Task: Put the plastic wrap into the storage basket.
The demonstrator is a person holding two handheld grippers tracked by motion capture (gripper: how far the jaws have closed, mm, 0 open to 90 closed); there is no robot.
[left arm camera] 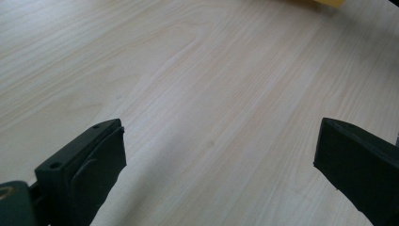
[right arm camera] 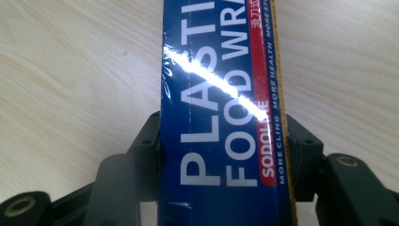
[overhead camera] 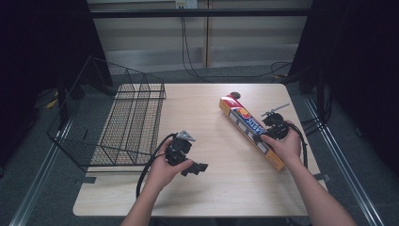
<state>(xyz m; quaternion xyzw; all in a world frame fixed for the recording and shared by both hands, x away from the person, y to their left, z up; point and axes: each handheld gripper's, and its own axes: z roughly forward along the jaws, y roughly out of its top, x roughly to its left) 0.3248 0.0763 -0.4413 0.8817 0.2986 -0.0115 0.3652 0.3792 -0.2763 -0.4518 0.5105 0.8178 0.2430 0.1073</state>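
1. The surface [overhead camera: 211,122] is pale wood with fine, wavy grain lines.
2. The food wrap box [overhead camera: 251,130] at the right is orange along its sides, red at the far end, and blue on top, with white lettering and a red strip.
3. The wire basket [overhead camera: 127,120] at the left is black mesh.
4. Both tools, left tool [overhead camera: 200,167] and right tool [overhead camera: 261,138], are black.
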